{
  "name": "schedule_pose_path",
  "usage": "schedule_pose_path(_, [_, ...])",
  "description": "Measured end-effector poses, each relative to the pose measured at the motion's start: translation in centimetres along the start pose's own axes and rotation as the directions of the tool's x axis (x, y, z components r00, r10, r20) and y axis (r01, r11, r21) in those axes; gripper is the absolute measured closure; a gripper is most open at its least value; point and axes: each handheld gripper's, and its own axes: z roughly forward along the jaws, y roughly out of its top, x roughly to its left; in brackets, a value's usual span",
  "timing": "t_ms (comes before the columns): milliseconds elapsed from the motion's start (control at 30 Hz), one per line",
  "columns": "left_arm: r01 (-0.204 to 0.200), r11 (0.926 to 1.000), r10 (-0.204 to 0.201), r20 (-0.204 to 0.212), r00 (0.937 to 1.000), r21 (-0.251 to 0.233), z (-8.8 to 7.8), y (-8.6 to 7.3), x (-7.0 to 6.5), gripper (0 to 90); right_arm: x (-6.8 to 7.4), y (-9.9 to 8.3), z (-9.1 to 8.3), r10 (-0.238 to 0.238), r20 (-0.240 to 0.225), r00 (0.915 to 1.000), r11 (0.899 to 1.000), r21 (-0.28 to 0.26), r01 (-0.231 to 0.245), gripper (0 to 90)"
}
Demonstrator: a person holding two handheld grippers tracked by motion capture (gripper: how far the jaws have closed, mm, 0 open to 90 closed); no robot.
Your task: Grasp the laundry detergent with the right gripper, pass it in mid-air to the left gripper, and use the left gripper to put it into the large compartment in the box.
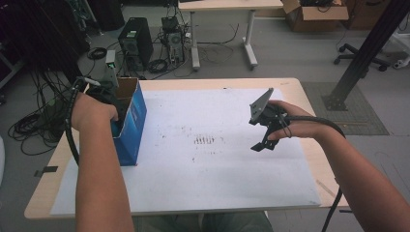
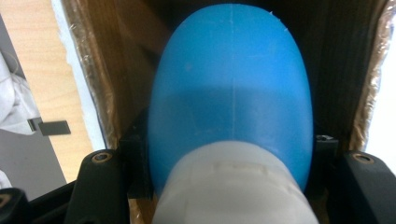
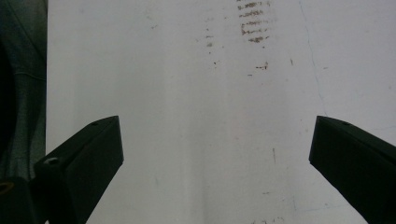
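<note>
Clamped on a blue bottle (image 2: 231, 88) with a white cap (image 2: 229, 186), the left gripper (image 1: 110, 99) reaches down into the open top of a blue cardboard box (image 1: 131, 126) that stands upright at the left edge of the table. In the left gripper view the jaws press on the bottle's sides just above the cap, and the brown inner walls of the box rise around it, so the bottle is inside the box, bottom end first. I judge the step in hand to be placing the bottle in the box; whether its far end has met the box floor cannot be told. The next move calls for lowering until it rests, then loosening the jaws and drawing the gripper straight up without catching the box walls, which sit close on both sides. Out to the right, the right gripper (image 1: 263, 137) hangs above the white sheet (image 1: 217, 183) with its jaws spread wide and nothing between them, well apart from the box. Faint dark smudges (image 1: 204, 140) mark the sheet's middle; nothing lies in the way there.
</note>
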Motion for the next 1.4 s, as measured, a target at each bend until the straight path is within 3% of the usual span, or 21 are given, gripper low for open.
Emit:
schedule_pose_path(400, [-0.008,0.9999,0.008,-0.002,1.0,0.008,1.0,0.1,-0.1,38.2,0.0,-0.1,0.0,0.001,0.002,1.0,1.0,-0.003,-0.001,3.0])
schedule_pose_path(1100, [-0.009,0.9999,0.009,0.01,0.9999,-0.009,1.1,0.0,0.0,37.5,0.2,-0.4,0.0,0.009,0.004,1.0,1.0,-0.006,-0.009,3.0])
schedule_pose_path(1400, [-0.008,0.9998,0.008,0.011,0.9999,-0.016,1.0,-0.1,0.0,29.5,0.2,-0.5,0.1,0.009,0.002,1.0,1.0,-0.007,-0.009,3.0])
